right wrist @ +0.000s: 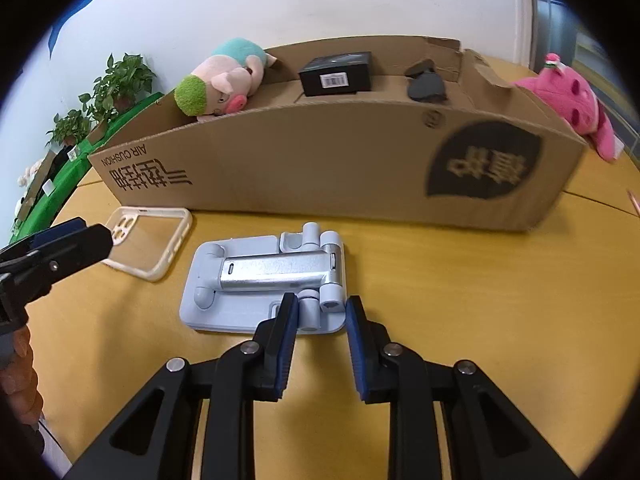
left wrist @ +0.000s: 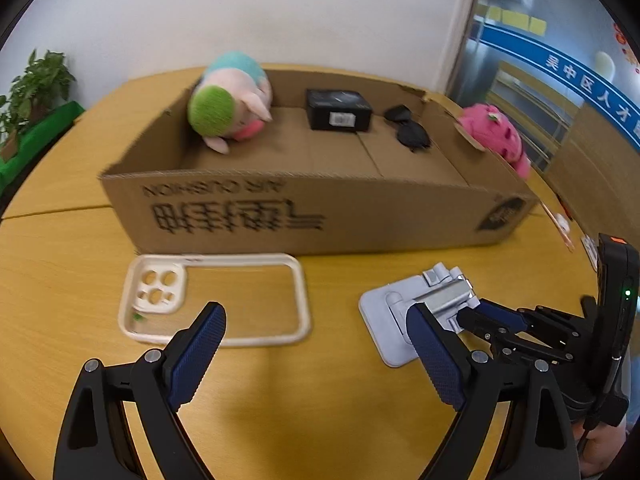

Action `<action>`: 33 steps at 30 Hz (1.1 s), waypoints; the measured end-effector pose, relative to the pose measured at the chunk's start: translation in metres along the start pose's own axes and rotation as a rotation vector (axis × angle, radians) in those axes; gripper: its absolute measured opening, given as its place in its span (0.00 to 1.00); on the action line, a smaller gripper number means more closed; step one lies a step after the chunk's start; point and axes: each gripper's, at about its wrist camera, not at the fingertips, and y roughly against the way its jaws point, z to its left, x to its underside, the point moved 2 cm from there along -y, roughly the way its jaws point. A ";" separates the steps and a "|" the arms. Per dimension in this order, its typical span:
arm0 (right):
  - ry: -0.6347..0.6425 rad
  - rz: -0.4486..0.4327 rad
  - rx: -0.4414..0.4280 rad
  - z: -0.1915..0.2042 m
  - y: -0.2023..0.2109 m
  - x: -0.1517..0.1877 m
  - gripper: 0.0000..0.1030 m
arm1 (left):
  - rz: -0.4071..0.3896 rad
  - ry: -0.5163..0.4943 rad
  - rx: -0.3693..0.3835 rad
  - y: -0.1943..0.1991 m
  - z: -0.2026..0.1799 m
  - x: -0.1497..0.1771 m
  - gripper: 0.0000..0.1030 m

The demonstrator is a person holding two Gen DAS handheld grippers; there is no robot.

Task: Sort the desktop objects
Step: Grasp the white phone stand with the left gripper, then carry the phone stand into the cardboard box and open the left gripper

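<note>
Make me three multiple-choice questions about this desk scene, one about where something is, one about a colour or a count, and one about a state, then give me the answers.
1. Where is the black box?
A. inside the cardboard box
B. on the table beside the phone case
C. on the phone stand

2. What colour is the plush toy at the cardboard box's right end?
A. yellow
B. pink
C. blue

3. How do the left gripper's jaws stand?
A. shut on the phone case
B. wide apart, holding nothing
C. shut on the phone stand

Answers: 1 A, it sits on the carton's floor beside the sunglasses. 2 B, it is bright pink. 3 B, the phone case lies flat beyond its fingertips.
</note>
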 end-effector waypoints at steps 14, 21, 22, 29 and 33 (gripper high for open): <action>-0.122 -0.030 0.100 -0.007 0.038 0.049 0.22 | 0.184 -0.110 0.113 -0.037 -0.059 0.040 0.83; -0.104 -0.039 0.097 -0.002 0.038 0.050 0.22 | 0.164 -0.122 0.188 -0.036 -0.064 0.045 0.42; -0.097 -0.041 0.103 -0.001 0.038 0.050 0.22 | 0.172 -0.100 0.209 -0.037 -0.064 0.044 0.40; -0.083 -0.051 0.106 0.001 0.040 0.053 0.22 | 0.159 -0.079 0.218 -0.036 -0.061 0.043 0.36; -0.090 -0.059 0.104 0.003 0.041 0.055 0.22 | 0.161 -0.076 0.219 -0.034 -0.060 0.042 0.35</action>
